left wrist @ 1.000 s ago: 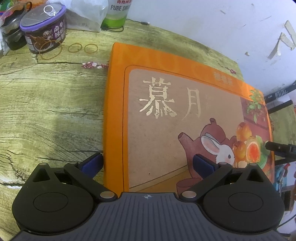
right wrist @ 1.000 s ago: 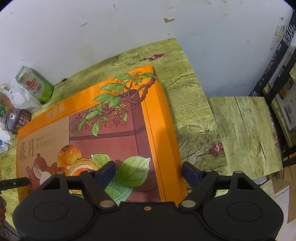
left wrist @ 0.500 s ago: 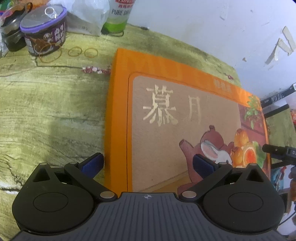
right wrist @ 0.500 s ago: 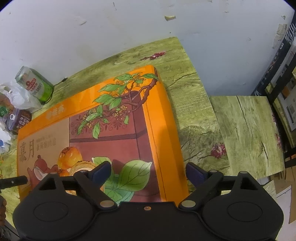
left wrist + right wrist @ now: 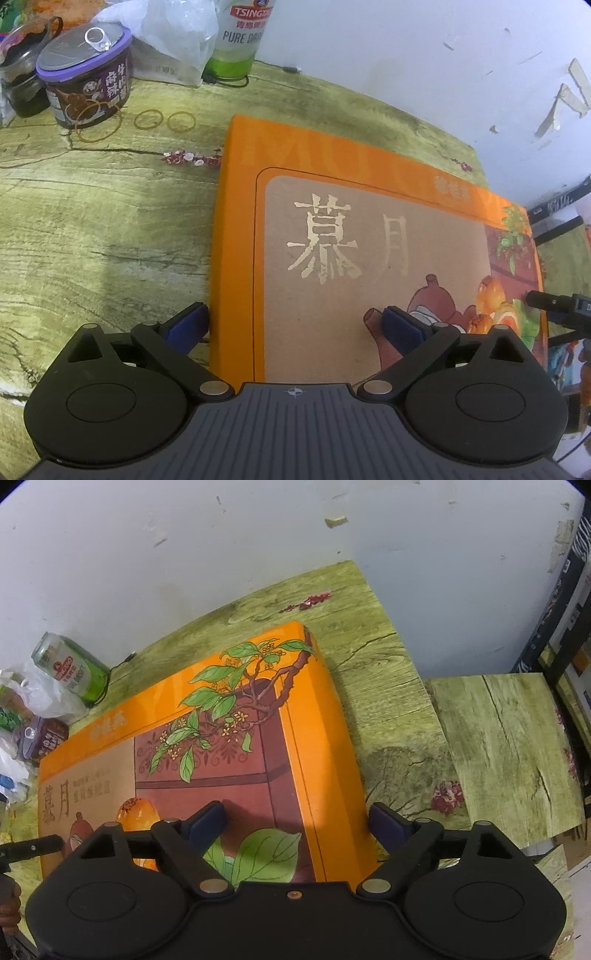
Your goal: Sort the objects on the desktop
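Note:
A large flat orange gift box with gold characters and a rabbit picture lies on the green wood-grain table. My left gripper is open over the box's near left corner, with its left finger beside the box's side and its right finger above the lid. In the right wrist view the same box shows its leafy-branch end. My right gripper is open across the box's near right corner, one finger over the lid and one past the orange edge. Neither gripper holds anything.
At the back left stand a purple-lidded tub, a dark glass jar, a plastic bag and a green beer can. Rubber bands lie near the tub. A lower side table adjoins on the right, by the wall.
The left wrist view has drawn back slightly, so the box and the back-left clutter sit lower in its frame. The right gripper has barely shifted. Both stay open.

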A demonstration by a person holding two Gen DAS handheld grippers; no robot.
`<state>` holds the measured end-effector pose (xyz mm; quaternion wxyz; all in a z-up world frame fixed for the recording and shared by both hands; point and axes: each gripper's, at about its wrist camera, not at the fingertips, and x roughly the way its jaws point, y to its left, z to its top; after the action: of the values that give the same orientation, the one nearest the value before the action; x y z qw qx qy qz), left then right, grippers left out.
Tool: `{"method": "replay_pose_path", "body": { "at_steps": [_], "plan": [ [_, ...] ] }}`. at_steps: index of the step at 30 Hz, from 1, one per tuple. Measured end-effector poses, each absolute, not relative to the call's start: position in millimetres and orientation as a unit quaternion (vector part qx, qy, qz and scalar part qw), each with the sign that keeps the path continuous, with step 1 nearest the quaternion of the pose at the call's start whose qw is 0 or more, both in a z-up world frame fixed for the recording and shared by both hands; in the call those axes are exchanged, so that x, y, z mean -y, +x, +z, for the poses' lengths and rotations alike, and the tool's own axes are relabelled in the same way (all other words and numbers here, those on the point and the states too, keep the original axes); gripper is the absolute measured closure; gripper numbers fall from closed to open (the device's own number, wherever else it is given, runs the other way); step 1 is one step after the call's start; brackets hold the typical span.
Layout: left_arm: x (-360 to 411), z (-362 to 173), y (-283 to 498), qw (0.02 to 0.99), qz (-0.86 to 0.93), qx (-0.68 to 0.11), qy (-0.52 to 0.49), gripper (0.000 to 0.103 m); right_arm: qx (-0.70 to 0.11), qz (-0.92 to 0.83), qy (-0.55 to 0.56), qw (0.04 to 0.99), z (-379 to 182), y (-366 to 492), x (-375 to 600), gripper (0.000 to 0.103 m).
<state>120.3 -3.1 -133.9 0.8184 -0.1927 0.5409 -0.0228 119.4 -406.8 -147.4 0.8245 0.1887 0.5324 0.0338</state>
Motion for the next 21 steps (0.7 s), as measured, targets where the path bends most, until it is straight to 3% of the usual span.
{"method": "replay_pose_path", "body": {
  "at_steps": [21],
  "plan": [
    [6.2,-130.8,127.0,0.811,-0.012,-0.557,-0.179,0.001,-0.539,0.019,0.170,0.825,-141.6,123.9,397.7,0.020]
  ]
}}
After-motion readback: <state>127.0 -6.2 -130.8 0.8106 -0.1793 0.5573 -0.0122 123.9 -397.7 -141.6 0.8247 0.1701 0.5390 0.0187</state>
